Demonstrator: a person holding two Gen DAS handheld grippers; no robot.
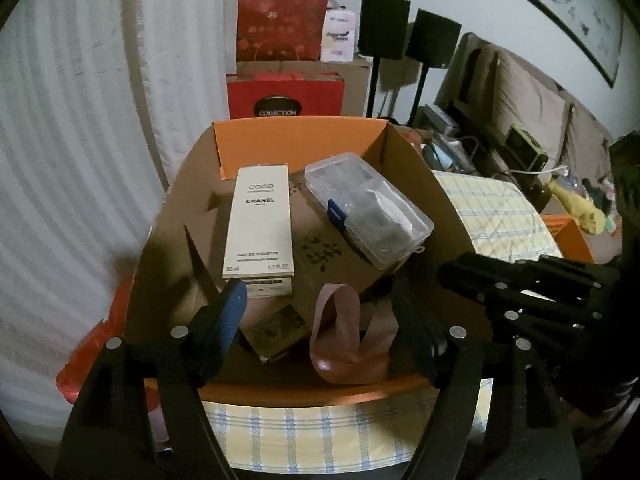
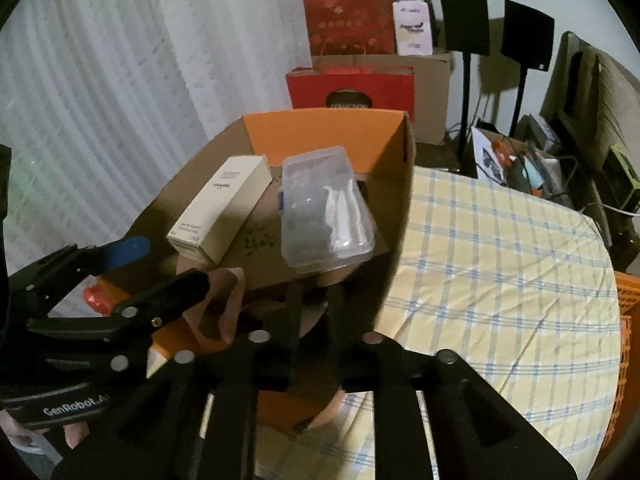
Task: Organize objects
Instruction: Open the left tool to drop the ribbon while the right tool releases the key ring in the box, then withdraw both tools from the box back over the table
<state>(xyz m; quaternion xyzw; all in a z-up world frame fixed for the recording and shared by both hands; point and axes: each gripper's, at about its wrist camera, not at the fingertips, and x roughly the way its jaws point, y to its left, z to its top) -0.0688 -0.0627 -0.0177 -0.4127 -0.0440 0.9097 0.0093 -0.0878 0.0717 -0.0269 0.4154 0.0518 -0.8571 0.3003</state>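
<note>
An open orange-and-brown cardboard box (image 1: 300, 144) (image 2: 320, 132) stands on the checked tablecloth. Inside lie a white Chanel perfume carton (image 1: 260, 224) (image 2: 224, 212) and a clear plastic case (image 1: 368, 208) (image 2: 324, 208). A brown ribbon loop (image 1: 340, 340) (image 2: 228, 304) lies at the box's near edge. My left gripper (image 1: 320, 320) is open, its fingers spread on either side of the ribbon, above the box's near part. My right gripper (image 2: 314, 292) has its fingers close together at the box's near right corner; what lies between them is hidden.
Red gift bags (image 1: 280, 28) (image 2: 348, 16) and a cardboard carton stand behind the box. Two black speakers on stands (image 2: 464, 16) are further right. The round table with yellow-blue checked cloth (image 2: 500, 260) extends right. An orange crate (image 2: 628, 320) sits at the far right. White curtain on the left.
</note>
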